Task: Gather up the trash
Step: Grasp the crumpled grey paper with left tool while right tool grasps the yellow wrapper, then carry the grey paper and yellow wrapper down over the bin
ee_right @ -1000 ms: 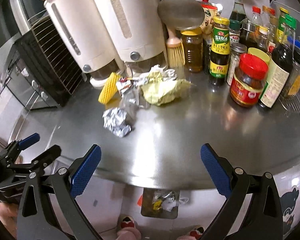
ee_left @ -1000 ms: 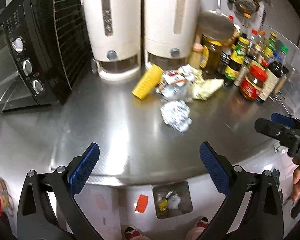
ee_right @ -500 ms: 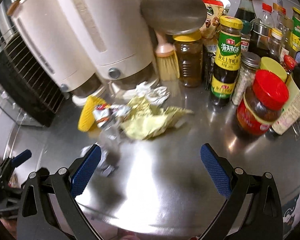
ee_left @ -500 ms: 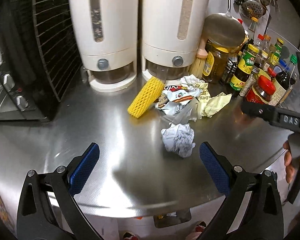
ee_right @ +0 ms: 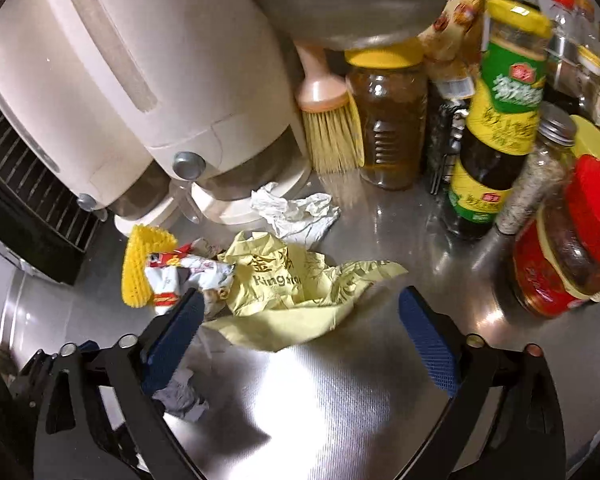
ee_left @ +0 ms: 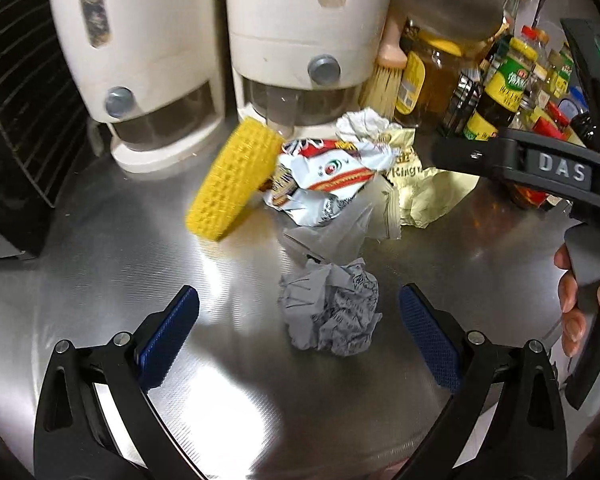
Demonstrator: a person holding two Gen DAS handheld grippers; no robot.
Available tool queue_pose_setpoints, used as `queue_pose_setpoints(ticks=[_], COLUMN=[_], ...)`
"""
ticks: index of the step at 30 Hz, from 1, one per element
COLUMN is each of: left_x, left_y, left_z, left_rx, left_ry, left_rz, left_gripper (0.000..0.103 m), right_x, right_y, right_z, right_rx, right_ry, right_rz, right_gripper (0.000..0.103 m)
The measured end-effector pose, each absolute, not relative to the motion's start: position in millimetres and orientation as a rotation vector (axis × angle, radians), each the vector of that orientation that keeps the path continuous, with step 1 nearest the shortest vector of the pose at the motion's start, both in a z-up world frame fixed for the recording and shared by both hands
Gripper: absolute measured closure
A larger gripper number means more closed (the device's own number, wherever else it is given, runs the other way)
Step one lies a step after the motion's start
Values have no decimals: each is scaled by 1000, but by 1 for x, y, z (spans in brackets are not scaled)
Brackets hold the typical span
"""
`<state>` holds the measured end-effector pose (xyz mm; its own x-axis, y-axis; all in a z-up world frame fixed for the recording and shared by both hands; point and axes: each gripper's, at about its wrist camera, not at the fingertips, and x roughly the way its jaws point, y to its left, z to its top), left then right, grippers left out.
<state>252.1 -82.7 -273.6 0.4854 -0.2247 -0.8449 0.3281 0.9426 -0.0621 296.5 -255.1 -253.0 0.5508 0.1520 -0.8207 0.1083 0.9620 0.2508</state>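
Over the steel bench [ee_left: 100, 280], now closer and lower: left claw [ee_left: 300, 316] wide open and empty around the crumpled foil ball [ee_left: 332, 316], right claw [ee_right: 300, 312] closing, empty, astride the yellow wrapper [ee_right: 296, 296] — both grabs imminent.

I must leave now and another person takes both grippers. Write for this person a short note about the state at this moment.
Left gripper: jaws open, nothing held, the grey crumpled paper ball lies between them, untouched.
Right gripper: jaws closing, not yet pressing; the yellow wrapper lies between them.
Also on the steel counter: yellow foam net, red-and-white snack bag, clear plastic bag, white crumpled tissue, all close below the white dispensers.
Done: no piece is picked up yet.
Left: grasp the ball and wrapper, then collect the rest.
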Motion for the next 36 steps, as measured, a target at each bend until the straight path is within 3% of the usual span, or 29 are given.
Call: queue_pose_setpoints(ticks=[2,4,9,12,15,19,36], left_x=[256,259,265,267,267,264,205], left_y=[-86,-88,-92,-93,-94,-93,-77], left_z=[-282,-288,-301,-303,-302,-298,-271], left_rx=[104,97,86,84,77,78,142], left_ry=[1025,1037,1069,1079,1077,1065,1018], left_rz=[-345,-355,-384,-391,-392,-395,-395], left_gripper=[9,11,29,41,46,51,52], right_x=[303,305,309,310,310,304,219], right_y=[-258,-259,-260,-257,-249,-239,-272], right_z=[-265,-276,-297,-301,-302,-295,-264], right_rx=[307,307,309,292,262,209,270], right_ry=[1026,1057,1103,1100,1100,1096,1021], right_rz=[27,19,39,49,82,71,-7], right_gripper=[20,21,22,34,61,73,77])
